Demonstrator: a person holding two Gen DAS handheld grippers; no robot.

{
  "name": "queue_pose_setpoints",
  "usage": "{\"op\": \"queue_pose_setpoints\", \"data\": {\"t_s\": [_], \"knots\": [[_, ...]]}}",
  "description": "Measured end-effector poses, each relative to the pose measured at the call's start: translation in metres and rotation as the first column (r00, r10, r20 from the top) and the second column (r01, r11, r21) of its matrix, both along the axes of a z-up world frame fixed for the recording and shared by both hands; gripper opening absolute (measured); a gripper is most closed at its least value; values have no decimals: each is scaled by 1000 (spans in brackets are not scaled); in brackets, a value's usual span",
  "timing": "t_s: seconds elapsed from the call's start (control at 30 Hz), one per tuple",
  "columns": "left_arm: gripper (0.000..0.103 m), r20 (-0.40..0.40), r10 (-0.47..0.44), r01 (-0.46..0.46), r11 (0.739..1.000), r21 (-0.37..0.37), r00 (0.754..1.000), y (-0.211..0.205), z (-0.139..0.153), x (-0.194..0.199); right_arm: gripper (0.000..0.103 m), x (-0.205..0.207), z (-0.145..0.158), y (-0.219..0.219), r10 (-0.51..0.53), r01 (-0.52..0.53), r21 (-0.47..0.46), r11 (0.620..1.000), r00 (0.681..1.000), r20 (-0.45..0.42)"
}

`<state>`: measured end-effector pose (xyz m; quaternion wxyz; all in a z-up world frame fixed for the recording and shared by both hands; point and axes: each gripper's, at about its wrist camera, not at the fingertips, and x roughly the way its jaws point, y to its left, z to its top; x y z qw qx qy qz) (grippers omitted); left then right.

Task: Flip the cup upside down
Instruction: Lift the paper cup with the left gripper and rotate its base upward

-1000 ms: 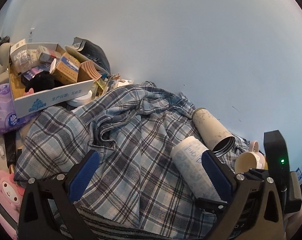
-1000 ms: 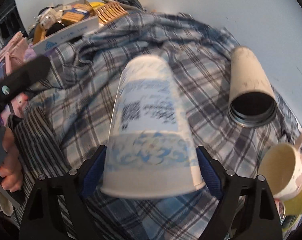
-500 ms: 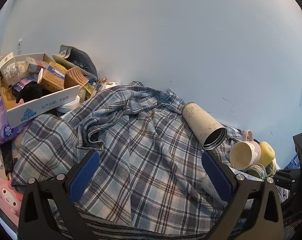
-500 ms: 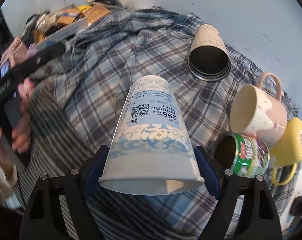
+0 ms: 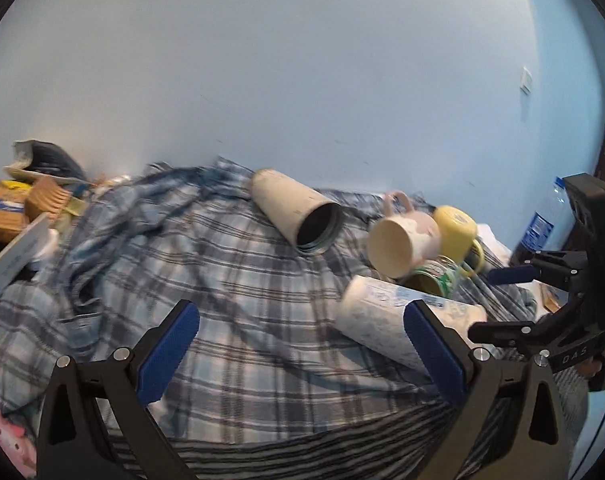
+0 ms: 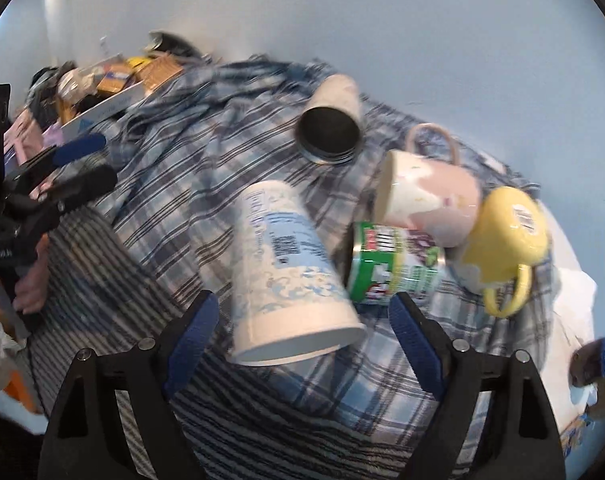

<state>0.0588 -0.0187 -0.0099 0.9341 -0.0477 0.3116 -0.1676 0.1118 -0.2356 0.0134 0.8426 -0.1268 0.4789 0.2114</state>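
Half a second ago the right tool (image 6: 302, 332) clamped the paper cup (image 6: 286, 264) squarely near its rim; now its blue pads (image 6: 194, 328) stand apart with visible gaps on both sides of the cup, so the tool is open and the cup looks released. The cup sits between and just ahead of the right tool's fingers, wide rim toward the tool and down against the plaid cloth (image 6: 206, 168), closed base raised and leaning away to the left. It is tilted rather than standing square, and motion blur makes it unclear whether it is settled or tipping. Just to the right of the cup lie a green printed can (image 6: 394, 264), a pink mug (image 6: 430, 200) and a yellow mug (image 6: 506, 232); farther ahead lies an open thermos body (image 6: 330, 128). The left tool (image 5: 298, 352) is open and empty, the cup (image 5: 382, 328) ahead beside its right finger. The flip seems nearly done, provided the cup ends rim-down.
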Motion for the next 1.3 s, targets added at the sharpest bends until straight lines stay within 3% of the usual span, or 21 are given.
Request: {"op": "queue_pose_setpoints", "data": {"t_s": [0.13,0.27,0.4,0.6,0.7,0.8,0.87,0.93,1.1,1.2,1.3], "knots": [[102,-124,-77,67,995,-80,989,-21,-5,34,86,-10,2,-14,-60,60,-5,998,997,44],[93,-218,-160,133,982,-133,963,-34,-13,61,86,-17,5,-35,-116,115,34,993,992,41],[93,-303,-93,64,992,-106,948,-43,-22,83,86,-22,4,-54,-146,145,34,989,988,46],[93,-526,22,-97,988,-116,850,-50,-42,97,86,-24,1,-55,-149,157,-51,986,980,133],[91,-557,47,-152,978,-144,829,-52,-42,102,84,-17,-1,-52,-168,179,-60,982,973,160],[89,-602,76,-212,965,-157,795,-54,-43,111,71,-6,2,-55,-207,219,-47,975,961,184],[85,-624,90,-226,964,-142,776,-57,-43,116,48,2,8,-58,-235,248,-41,968,949,209],[78,-649,123,-253,961,-112,751,-62,-48,118,34,18,10,-59,-249,258,-32,966,953,174],[78,-727,113,-326,932,-158,677,-64,-64,119,30,55,1,-44,-191,191,11,982,982,-3],[78,-752,103,-336,928,-163,651,-68,-68,123,30,60,-1,-33,-164,164,-13,986,986,-11],[78,-761,103,-332,931,-153,640,-73,-69,125,30,57,0,-27,-145,145,-34,989,989,9]]}}
